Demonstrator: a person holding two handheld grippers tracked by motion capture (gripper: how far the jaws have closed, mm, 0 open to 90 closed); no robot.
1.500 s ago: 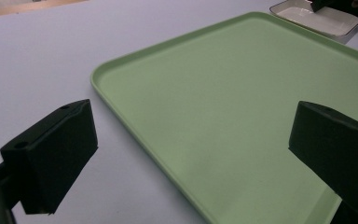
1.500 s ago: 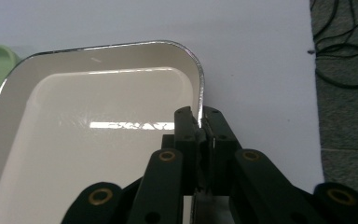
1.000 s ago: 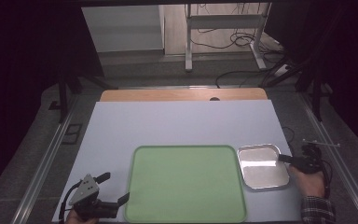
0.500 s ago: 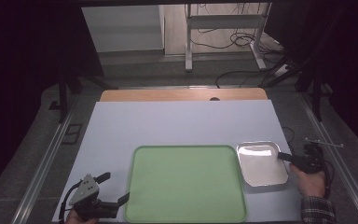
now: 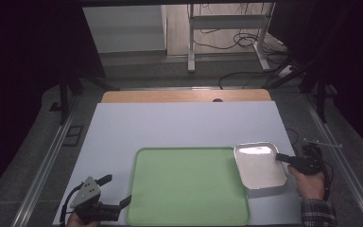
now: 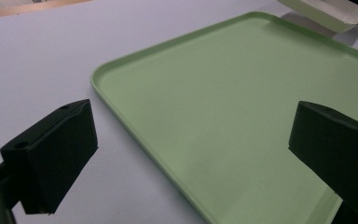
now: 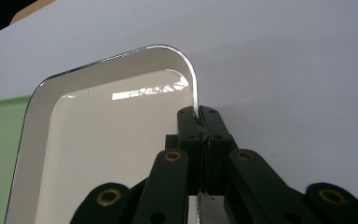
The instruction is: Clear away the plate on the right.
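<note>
A person is sitting at a desk [image 5: 179,123] covered with a pale sheet, working a hand-held claw in each hand. The right claw [image 5: 280,157] is pinching the near right rim of a small white enamel tray [image 5: 260,165], its two black jaws pressed together on the thin edge; the right gripper view is showing the rim caught between them [image 7: 200,122]. The small tray is sitting at the right side of a large green tray [image 5: 189,187], apparently lifted and tilted, with its left edge overlapping the green tray's right rim. Gripping by the rim looks like the practical choice, since the shallow tray offers nothing else to seize. The likely aim is to carry it onto the green tray.

The left claw [image 5: 108,191] is waiting at the green tray's near left corner, jaws spread wide and holding nothing, perhaps ready to steady that tray [image 6: 242,121].
</note>
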